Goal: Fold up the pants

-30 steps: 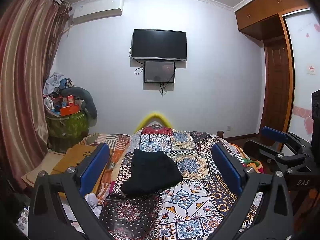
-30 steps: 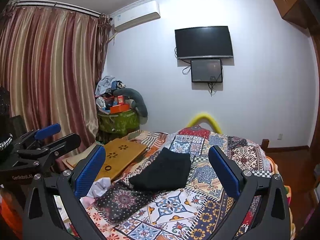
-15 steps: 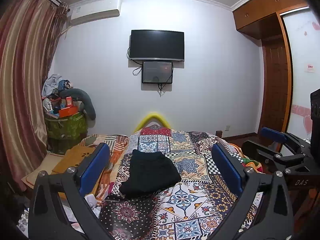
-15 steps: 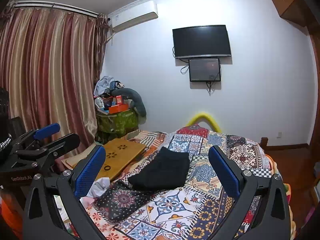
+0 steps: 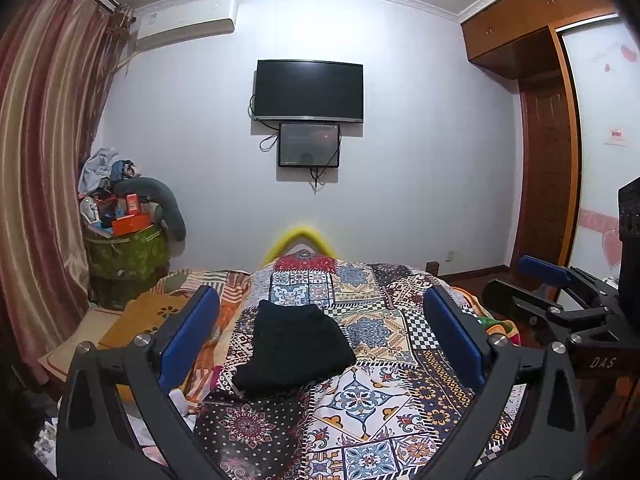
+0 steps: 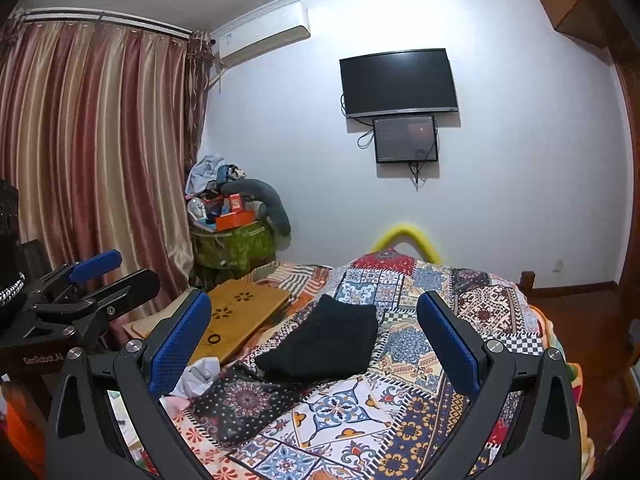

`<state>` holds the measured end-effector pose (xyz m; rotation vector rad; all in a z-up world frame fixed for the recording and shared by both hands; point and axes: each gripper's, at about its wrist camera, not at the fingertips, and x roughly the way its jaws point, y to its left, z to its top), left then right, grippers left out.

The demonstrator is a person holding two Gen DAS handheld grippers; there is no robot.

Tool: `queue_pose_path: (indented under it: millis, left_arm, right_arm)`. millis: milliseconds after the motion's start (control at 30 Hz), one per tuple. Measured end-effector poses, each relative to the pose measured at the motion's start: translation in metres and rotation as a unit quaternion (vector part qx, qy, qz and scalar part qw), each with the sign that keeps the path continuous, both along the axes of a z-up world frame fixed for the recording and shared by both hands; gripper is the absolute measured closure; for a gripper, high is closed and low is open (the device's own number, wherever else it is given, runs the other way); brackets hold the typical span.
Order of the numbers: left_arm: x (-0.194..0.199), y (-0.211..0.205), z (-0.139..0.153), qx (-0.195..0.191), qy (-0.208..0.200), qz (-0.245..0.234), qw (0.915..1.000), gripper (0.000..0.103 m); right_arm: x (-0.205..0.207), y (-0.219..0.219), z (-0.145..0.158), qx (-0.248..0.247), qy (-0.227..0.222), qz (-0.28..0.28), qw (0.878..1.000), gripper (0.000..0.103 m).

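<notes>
From my left wrist camera, my left gripper (image 5: 322, 338) holds its blue padded fingers wide apart, gripping nothing. Between them, farther off, black pants (image 5: 294, 348) lie folded into a soft rectangle on the patterned patchwork quilt (image 5: 384, 396).

From my right wrist camera, my right gripper (image 6: 316, 344) is likewise spread and empty, above the quilt (image 6: 340, 412). The pants (image 6: 324, 344) lie beyond, right of a flat wooden board (image 6: 240, 312).

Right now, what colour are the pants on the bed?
Black, plain. The pants lie folded on the patchwork bedspread; left wrist view shows them best.
</notes>
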<state>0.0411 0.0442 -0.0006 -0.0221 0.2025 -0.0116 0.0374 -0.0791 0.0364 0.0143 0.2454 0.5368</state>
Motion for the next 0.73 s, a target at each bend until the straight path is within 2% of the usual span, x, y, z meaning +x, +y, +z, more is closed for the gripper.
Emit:
queue_pose_path:
  millis: [733]
  left_arm:
    - [0.0097,0.0036,-0.005,-0.017,0.024,-0.01,0.9995,0.0]
  right_arm:
    - [0.002,-0.003,0.0011,0.007,0.006,-0.003,1.0,0.001]
